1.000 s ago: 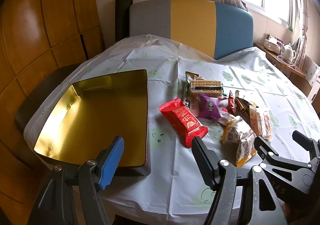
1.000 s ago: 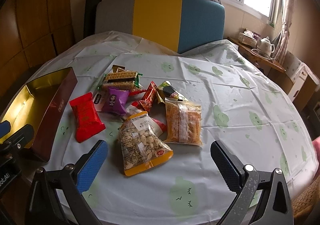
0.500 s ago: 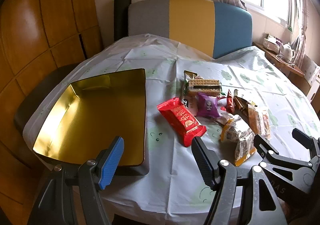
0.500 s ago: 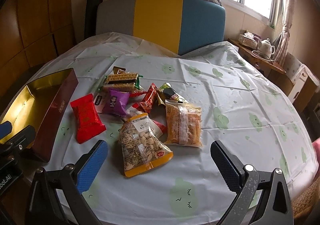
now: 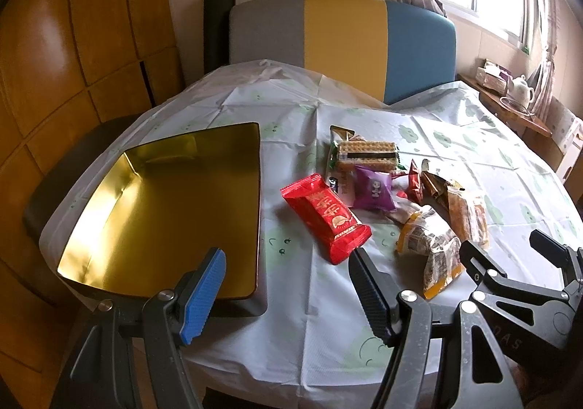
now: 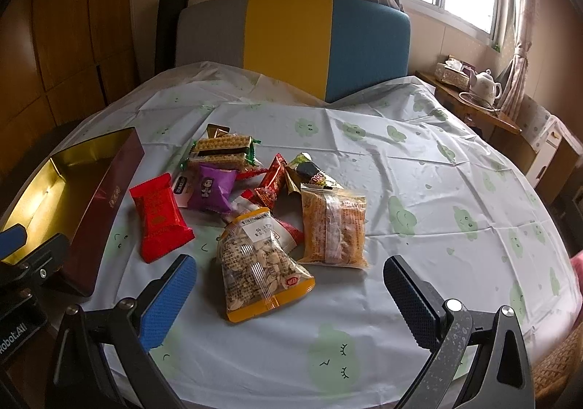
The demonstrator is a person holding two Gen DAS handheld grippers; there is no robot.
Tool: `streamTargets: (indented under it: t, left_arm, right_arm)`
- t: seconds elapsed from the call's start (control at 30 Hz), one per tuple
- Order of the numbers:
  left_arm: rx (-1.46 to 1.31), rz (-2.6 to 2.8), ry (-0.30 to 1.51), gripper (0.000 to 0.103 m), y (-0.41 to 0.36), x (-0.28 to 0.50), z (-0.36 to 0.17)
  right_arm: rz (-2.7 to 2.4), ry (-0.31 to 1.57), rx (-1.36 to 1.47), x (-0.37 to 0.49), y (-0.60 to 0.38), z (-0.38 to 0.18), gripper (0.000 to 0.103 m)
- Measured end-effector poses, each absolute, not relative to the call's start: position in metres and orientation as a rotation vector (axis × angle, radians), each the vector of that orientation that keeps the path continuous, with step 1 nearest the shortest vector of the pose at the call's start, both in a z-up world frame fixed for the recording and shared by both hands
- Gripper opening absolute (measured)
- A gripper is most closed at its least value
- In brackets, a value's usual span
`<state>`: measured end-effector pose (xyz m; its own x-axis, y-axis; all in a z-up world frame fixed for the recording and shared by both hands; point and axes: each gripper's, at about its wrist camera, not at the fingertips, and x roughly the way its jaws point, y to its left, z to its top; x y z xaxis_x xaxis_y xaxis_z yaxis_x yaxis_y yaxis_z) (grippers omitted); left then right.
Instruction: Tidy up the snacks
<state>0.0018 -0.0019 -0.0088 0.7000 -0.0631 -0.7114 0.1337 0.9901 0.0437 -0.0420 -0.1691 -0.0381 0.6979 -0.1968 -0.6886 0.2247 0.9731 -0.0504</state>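
Note:
An empty gold-lined tin box (image 5: 175, 212) (image 6: 105, 201) sits at the table's left. Right of it lies a heap of snacks: a red packet (image 5: 326, 217) (image 6: 158, 216), a purple packet (image 5: 373, 188) (image 6: 213, 188), a wafer pack (image 5: 366, 156) (image 6: 222, 150), a bag of seeds (image 6: 255, 263) (image 5: 431, 248) and a bag of orange crackers (image 6: 333, 227). My left gripper (image 5: 288, 285) hangs open over the table's near edge between the box and the red packet, holding nothing. My right gripper (image 6: 289, 296) stands open just short of the seed bag, also empty.
The round table carries a pale cloth (image 6: 419, 190) printed with green clouds. A grey, yellow and blue chair back (image 6: 291, 41) stands behind it. A side table with a teapot (image 6: 486, 83) is at the right under the window. Wooden panels (image 5: 73, 44) line the left wall.

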Motion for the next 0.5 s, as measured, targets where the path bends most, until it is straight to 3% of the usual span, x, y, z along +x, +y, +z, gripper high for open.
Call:
streamTargets:
  t: [0.5]
  left_arm:
    - [0.103,-0.168,0.818,0.071,-0.01,0.002,-0.015]
  right_arm:
    - [-0.226,0.774,0.05,-0.038,-0.186,-0.04,0.103]
